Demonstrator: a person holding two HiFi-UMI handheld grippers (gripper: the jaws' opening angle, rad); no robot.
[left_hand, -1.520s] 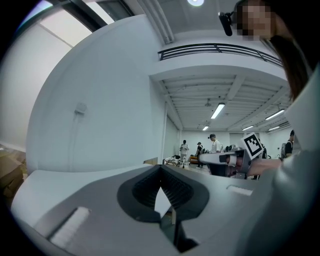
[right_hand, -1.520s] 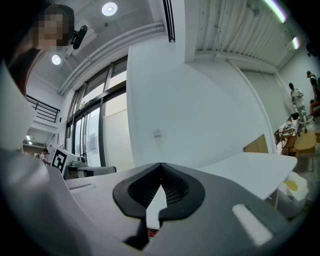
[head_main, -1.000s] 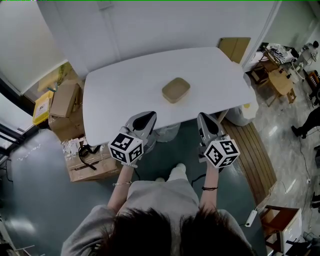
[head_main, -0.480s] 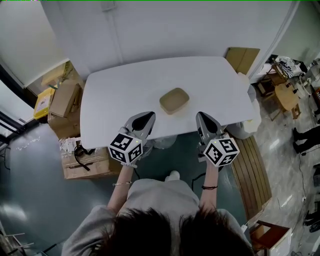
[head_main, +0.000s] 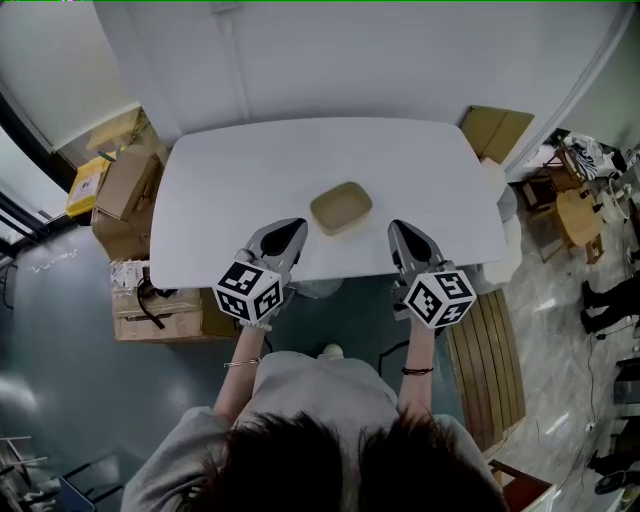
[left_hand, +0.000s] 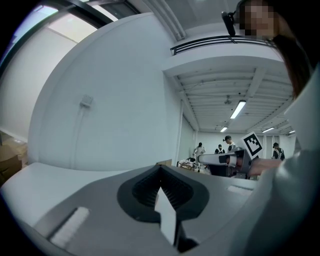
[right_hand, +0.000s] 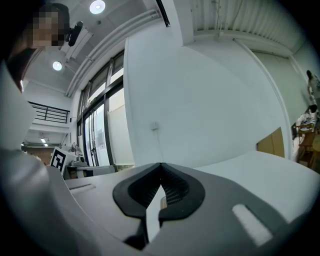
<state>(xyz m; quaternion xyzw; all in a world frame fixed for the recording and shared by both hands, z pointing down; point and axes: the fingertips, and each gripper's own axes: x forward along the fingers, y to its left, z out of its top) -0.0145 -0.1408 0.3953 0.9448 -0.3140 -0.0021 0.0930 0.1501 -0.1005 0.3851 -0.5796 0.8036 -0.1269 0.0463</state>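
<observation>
Currently both grippers hover over the near edge of a white table (head_main: 220, 180), pointing forward. The left gripper (head_main: 292, 226) has its jaws pressed together at the tips with nothing between them, as its own view shows (left_hand: 160, 168). The right gripper (head_main: 397, 226) is likewise closed and empty (right_hand: 161, 166). A shallow tan paper container (head_main: 341, 207) sits on the table just ahead, between the two grippers and touching neither. Cardboard boxes (head_main: 122, 186) lie on the floor to the table's left.
</observation>
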